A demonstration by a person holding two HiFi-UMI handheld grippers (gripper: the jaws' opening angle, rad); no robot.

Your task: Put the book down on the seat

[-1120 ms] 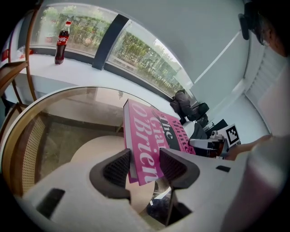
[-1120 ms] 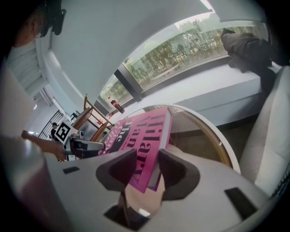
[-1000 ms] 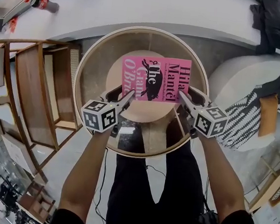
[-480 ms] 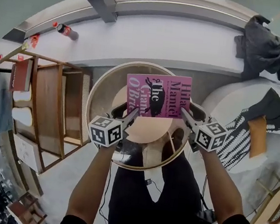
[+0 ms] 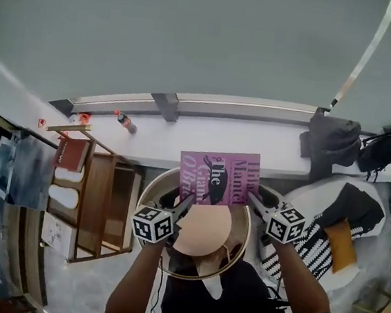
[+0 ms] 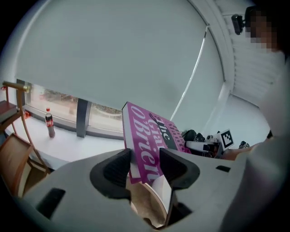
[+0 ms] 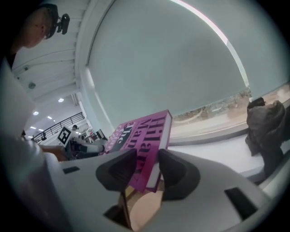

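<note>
You hold the pink book (image 5: 219,178) in mid-air at frame centre, above a round glass desk (image 5: 143,194). The left gripper (image 5: 188,200) jaws clamp the book's lower left corner and the right gripper (image 5: 251,197) jaws its lower right. Its long axis runs left to right. The white seat (image 5: 310,198), probably the target, lies to the right, nearer your right gripper.

Left hand-held gripper (image 5: 188,201) — right (image 5: 252,198) — both clamped.
</note>
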